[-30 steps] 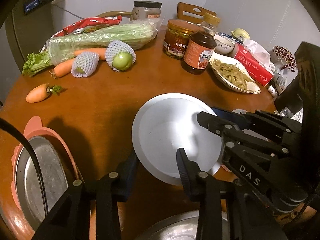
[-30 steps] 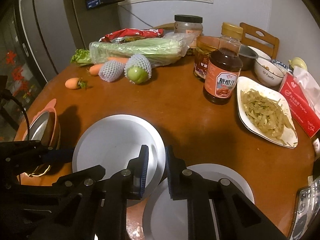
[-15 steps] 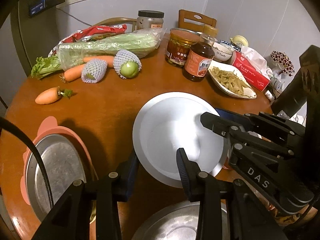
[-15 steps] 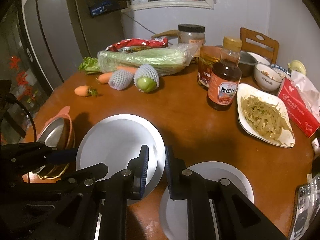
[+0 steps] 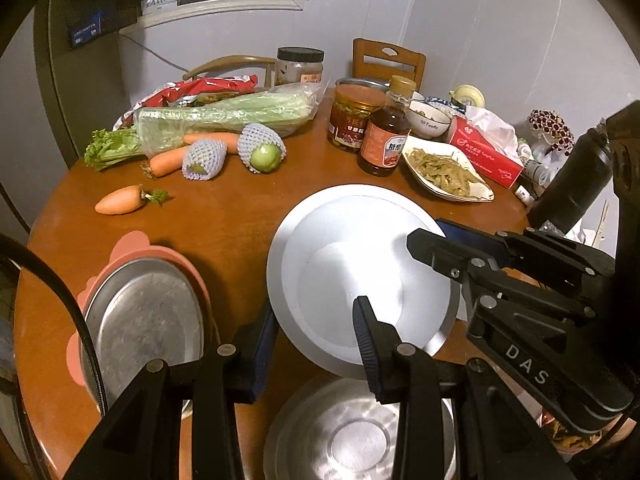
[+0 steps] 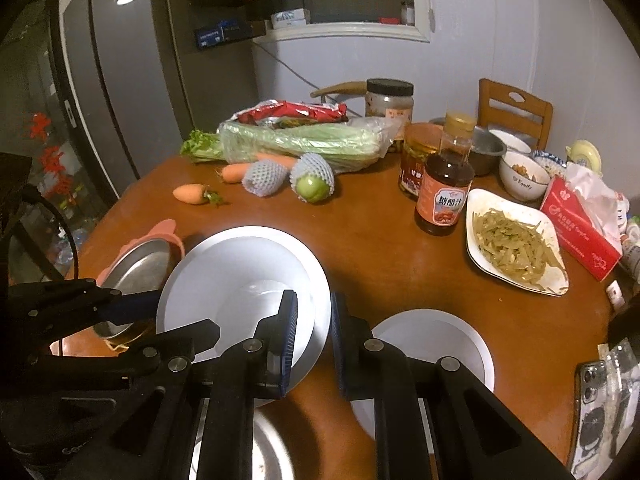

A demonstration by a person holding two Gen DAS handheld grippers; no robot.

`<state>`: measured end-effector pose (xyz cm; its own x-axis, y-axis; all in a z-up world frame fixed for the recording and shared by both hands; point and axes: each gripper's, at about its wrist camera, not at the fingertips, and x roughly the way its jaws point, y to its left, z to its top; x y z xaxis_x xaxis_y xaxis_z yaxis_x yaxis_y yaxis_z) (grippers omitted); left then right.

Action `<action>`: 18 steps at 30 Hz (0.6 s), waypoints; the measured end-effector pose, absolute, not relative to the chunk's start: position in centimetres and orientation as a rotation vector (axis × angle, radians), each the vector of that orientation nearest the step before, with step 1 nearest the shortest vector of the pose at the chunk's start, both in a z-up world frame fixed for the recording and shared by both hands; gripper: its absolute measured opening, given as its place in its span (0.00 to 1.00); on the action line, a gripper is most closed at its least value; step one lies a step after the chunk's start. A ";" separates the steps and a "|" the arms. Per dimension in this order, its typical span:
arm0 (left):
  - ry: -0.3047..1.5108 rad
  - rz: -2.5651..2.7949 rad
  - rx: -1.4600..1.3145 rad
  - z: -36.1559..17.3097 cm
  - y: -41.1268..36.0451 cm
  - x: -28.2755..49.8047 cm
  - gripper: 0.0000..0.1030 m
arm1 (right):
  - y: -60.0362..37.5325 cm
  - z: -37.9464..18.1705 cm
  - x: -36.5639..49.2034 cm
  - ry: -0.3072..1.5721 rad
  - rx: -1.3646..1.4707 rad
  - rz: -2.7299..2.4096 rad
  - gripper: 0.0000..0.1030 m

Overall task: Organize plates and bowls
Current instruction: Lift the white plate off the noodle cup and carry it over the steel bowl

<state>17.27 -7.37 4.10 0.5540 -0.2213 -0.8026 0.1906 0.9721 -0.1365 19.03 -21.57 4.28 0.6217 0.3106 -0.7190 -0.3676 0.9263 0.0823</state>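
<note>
Two tools clamp the white plate [image 5: 360,276]: the left tool [image 5: 314,320] on its near rim, the right tool [image 6: 313,320] on the far side. Over the last second it has lifted off the surface [image 5: 224,216] (both views climbed) and now hangs just above the steel bowl [image 5: 360,440], ready for stacking.

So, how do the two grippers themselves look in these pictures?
Both are black, angular two-finger tools. The left gripper has blue pads, round silver pivot pins and a black cable curving past its left side. The right gripper has ribbed blue pads and the same silver pins; its body bears white letters "DAS". No hand or sleeve shows.
</note>
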 end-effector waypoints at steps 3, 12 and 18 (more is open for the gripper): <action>0.948 -0.246 -0.026 4.4 -7.4 16.1 0.37 | -21.7 4.8 17.8 0.799 -0.066 0.392 0.16; 0.904 -0.246 -0.015 5.8 -7.4 12.8 0.37 | -21.9 5.7 13.9 0.767 -0.057 0.388 0.17; 0.884 -0.242 -0.019 6.0 -7.0 10.6 0.37 | -21.9 6.2 11.4 0.744 -0.060 0.394 0.17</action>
